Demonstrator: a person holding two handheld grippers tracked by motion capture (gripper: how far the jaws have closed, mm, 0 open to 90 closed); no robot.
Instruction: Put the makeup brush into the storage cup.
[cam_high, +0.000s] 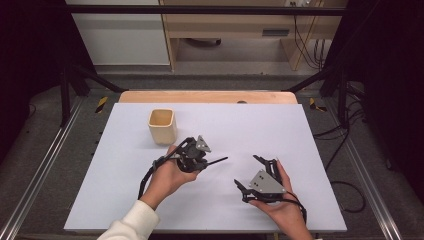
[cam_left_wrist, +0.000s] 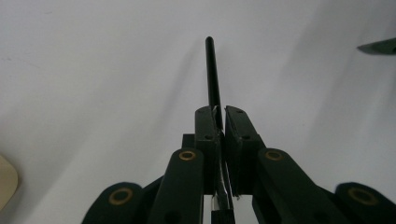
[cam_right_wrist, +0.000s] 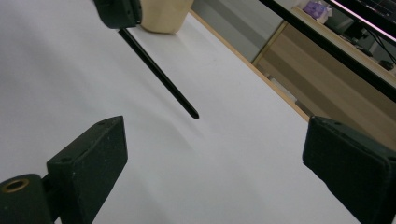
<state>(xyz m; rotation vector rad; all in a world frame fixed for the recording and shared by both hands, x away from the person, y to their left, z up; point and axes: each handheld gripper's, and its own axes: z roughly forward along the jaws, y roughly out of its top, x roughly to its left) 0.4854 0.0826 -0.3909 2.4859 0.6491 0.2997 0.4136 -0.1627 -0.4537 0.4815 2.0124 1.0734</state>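
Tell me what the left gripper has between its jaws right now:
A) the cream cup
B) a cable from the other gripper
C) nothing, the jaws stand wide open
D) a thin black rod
D: in the left gripper view the left gripper is clamped on a thin black rod that sticks out past the fingertips, while the cream cup stands apart on the white table.

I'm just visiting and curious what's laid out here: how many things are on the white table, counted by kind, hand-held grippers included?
Cream cup: 1
Thin black stick, clamped in the left gripper: 1
Hand-held grippers, left and right gripper: 2
Total: 4
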